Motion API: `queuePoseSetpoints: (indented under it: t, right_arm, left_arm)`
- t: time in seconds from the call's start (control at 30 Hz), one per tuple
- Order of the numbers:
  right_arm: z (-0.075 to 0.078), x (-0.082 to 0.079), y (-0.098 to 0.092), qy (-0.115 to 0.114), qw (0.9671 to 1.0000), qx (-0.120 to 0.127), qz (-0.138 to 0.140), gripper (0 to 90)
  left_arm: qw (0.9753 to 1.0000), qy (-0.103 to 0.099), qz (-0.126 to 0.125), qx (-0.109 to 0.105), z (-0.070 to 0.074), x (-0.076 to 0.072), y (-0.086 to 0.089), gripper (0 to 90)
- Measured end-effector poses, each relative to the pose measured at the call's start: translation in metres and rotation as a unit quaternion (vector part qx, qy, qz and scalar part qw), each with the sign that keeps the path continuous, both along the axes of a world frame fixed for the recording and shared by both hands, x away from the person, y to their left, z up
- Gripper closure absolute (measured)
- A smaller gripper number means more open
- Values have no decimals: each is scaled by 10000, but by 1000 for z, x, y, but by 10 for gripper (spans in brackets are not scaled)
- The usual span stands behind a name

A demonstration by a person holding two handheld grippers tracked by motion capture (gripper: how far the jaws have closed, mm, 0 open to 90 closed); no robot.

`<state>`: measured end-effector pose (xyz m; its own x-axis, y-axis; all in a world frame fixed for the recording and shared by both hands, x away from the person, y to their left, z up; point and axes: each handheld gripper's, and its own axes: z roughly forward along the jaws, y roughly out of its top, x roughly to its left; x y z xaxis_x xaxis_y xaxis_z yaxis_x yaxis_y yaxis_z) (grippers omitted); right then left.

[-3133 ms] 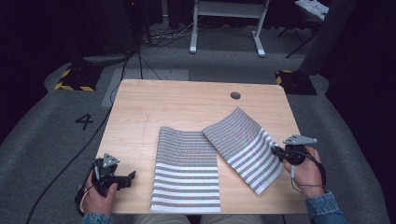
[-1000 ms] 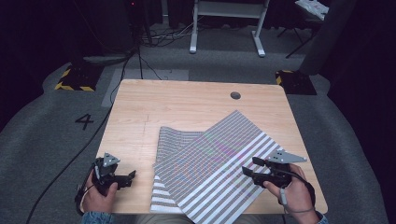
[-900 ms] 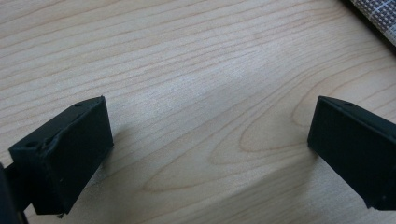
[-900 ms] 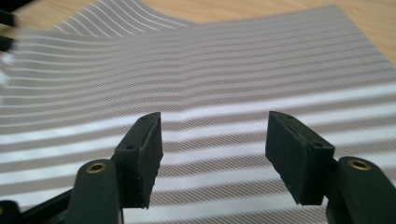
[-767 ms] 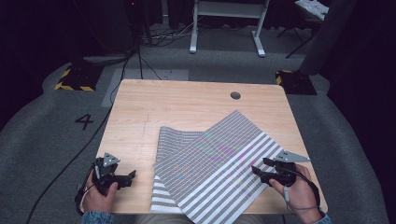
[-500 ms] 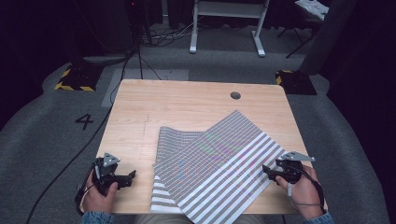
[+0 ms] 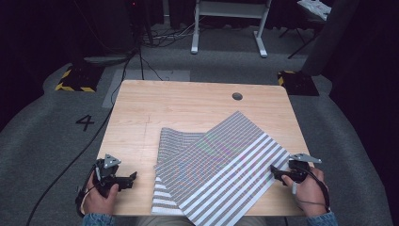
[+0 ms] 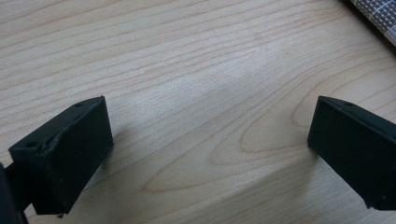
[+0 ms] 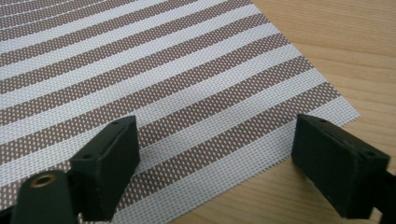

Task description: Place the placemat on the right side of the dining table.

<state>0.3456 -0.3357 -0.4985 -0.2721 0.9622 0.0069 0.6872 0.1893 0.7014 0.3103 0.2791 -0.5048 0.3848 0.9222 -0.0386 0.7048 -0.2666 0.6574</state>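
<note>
Two woven mats with brown and white stripes lie on the wooden table (image 7: 188, 103). The larger mat (image 7: 221, 169) is spread out diagonally and covers most of the second mat (image 7: 176, 139). Its front edge hangs over the table's near edge. At this mat's right corner my right gripper (image 7: 275, 173) is open. In the right gripper view its jaws (image 9: 217, 140) stand wide apart just above the mat's (image 9: 163, 70) corner, holding nothing. My left gripper (image 7: 131, 180) rests open at the front left. Its jaws (image 8: 210, 126) stand over bare wood, with a mat edge (image 8: 378, 11) farther off.
A round cable hole (image 7: 237, 96) sits at the table's back right. The back half of the tabletop is bare wood. Beyond the table, cables (image 7: 141, 52) and a white frame's legs (image 7: 226, 33) stand on the grey floor, which bears a painted number (image 7: 85, 122).
The right gripper pulled the folded mat open toward the front right, spreading it over the other mat, then slid right to the mat's corner and let go. The left gripper stayed put.
</note>
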Motion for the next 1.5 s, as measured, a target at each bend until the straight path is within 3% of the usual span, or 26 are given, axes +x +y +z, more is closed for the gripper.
queuePoseSetpoints:
  t: [0.1, 0.27, 0.3, 0.43, 0.47, 0.5, 0.53, 0.6, 0.77, 0.93, 0.97, 1.1, 1.23, 1.37, 1.4, 1.43, 1.5]
  right_arm:
    - [-2, 1, 5, -87, 9999, 24, -94, 141]
    - [-2, 2, 5, -100, 9999, 14, 0, 184]
    - [0, 2, 6, -98, 9999, 25, 111, 285]
    - [5, 2, 14, -34, 9990, 36, 442, 548]
    - [6, 2, 15, 14, 9984, 51, 566, 666]
    - [6, 2, 15, 14, 9984, 51, 566, 666]
    - [8, 2, 18, 78, 9971, 97, 755, 783]
    - [11, 2, 21, 15, 9957, -4, 925, 833]
    - [33, 6, 17, -475, 9934, 89, 1041, 869]
    - [67, 17, 10, -1034, 9891, -155, 1037, 874]
    - [67, 17, 10, -1034, 9891, -155, 1037, 874]
    - [97, 36, 4, -1345, 9852, -419, 975, 876]
    - [115, 53, -2, -1511, 9830, -571, 868, 876]
    - [124, 67, -5, -1610, 9809, -699, 837, 876]
    - [127, 79, -5, -1682, 9794, -770, 804, 875]
    - [127, 79, -5, -1682, 9794, -770, 804, 875]
    - [127, 94, -4, -1802, 9776, -773, 768, 868]
  left_arm:
    - [10000, 0, 1, 0, 0, 0, 0, 0]
    - [10000, 1, 1, -1, 0, 0, 0, 0]
    - [10000, 0, 1, -2, 0, 0, 0, 0]
    - [10000, 1, -1, 1, 0, 0, 0, 0]
    - [10000, 1, -1, 1, 0, 0, 0, 0]
    - [10000, 1, 1, 0, 0, 0, 0, 0]
    - [10000, 1, 0, -1, 0, 0, 0, 0]
    - [10000, 0, 1, -1, 0, 0, 0, 1]
    - [10000, -6, 7, 2, 0, 0, 0, 1]
    - [10000, -26, 17, 15, 0, -1, 0, 1]
    - [10000, -26, 17, 15, 0, -1, 0, 1]
    - [10000, -20, 9, -1, 0, -2, 0, 0]
    - [10000, -28, 26, 7, 0, -3, 0, 1]
    - [10000, -32, 31, 4, 0, -4, 0, 1]
    - [10000, -31, 31, 3, 0, -4, 0, 1]
    - [10000, -30, 31, 4, 0, -4, 0, 1]
    - [10000, -30, 29, 5, 0, -4, 0, 0]
